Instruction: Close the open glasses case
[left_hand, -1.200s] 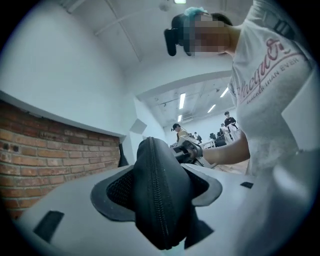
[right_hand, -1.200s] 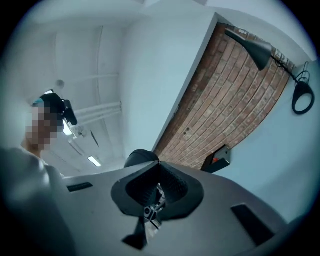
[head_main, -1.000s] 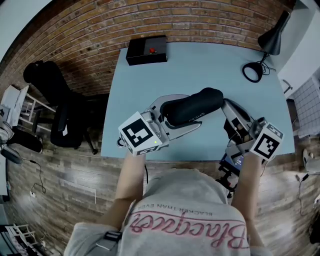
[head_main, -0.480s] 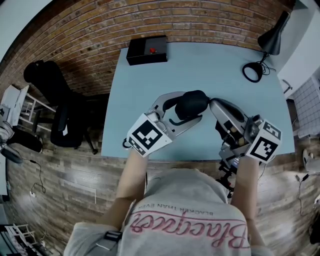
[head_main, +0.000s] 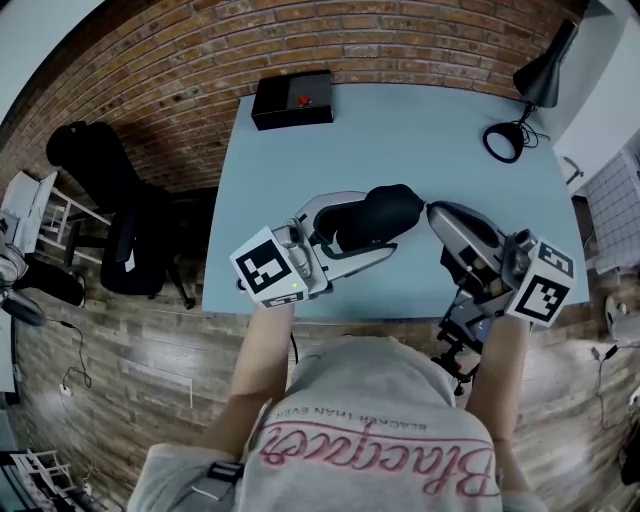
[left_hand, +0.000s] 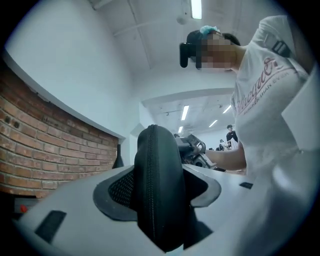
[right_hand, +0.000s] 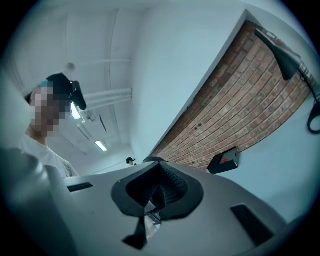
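Grey left gripper (head_main: 345, 228), level over the tabletop (head_main: 420, 130), has just tightened its fingers (left_hand: 116, 192) on the black, shut glasses case (head_main: 385, 212); the right gripper (head_main: 438, 214) is closed and empty.

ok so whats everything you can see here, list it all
table: one, light blue, against the brick wall
glasses case: one, black, over the table's near half, in the left gripper
zip pull: one, metal, apparently pinched in the right gripper's jaws
box: one, black with a red button, table's far left corner
lamp: one, black, table's far right corner
chair: one, black, floor left of the table
left gripper: one, grey, jaws have just been closing, shut on the case
right gripper: one, grey, shut, tip at the case's right end
shirt: one, white with red lettering, the person's
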